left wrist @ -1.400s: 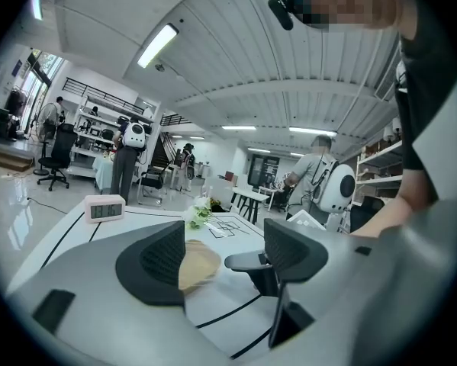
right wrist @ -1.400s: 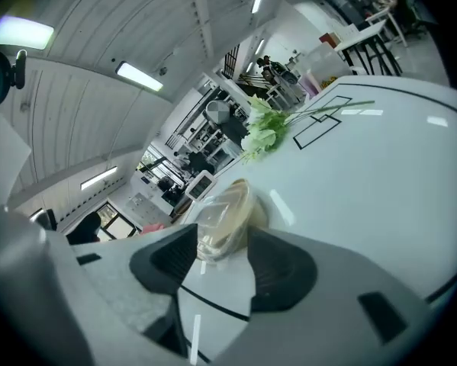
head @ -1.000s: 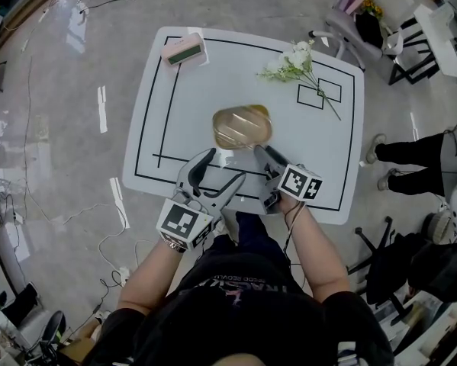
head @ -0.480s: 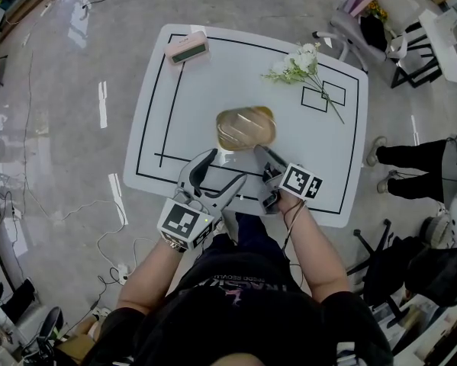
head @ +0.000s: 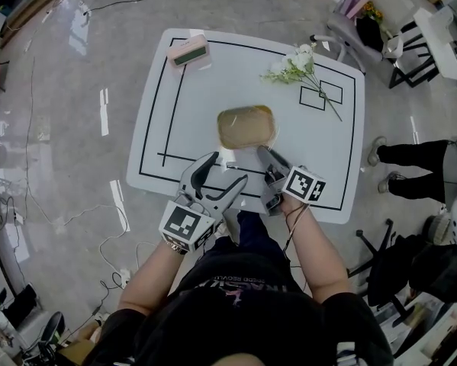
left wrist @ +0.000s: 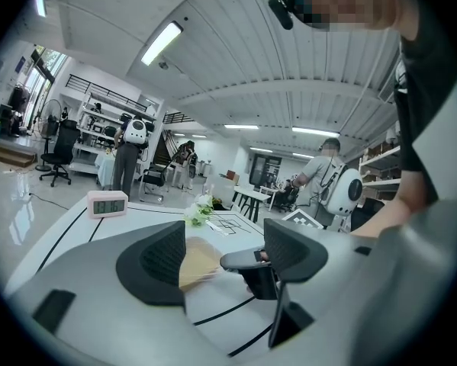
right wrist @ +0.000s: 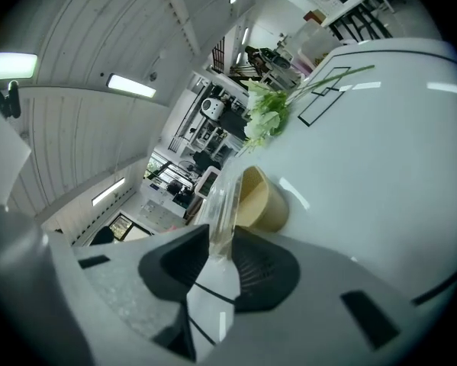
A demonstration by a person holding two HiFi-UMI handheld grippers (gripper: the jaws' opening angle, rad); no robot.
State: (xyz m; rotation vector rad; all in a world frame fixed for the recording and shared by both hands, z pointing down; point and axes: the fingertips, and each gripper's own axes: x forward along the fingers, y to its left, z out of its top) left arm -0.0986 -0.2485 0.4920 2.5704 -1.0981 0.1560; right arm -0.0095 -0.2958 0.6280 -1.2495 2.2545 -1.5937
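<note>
**White table, lid tipped up off the paper bowl**

White tabletop (head: 182,97) with black taped lines filled the middle of the head view. A pink alarm clock (head: 188,51) sat at its upper-left corner and a spray of white flowers (head: 293,63) at its upper right.

The tan paper bowl (head: 247,128) sat mid-table, just beyond both of your tools. Your right gripper (right wrist: 217,254) was pinched shut on the near edge of the clear lid (right wrist: 222,204). A second earlier that lid lay flat over the bowl. Now it stood steeply on edge in the right gripper view, and the bowl's open mouth showed behind it, so the seal on your side looked broken. Whether the far edge had come free of the rim could not be told.

Your left gripper (left wrist: 224,242) had barely moved. Its jaws were spread with nothing between them, low at the lower left of the bowl and not touching it.
</note>
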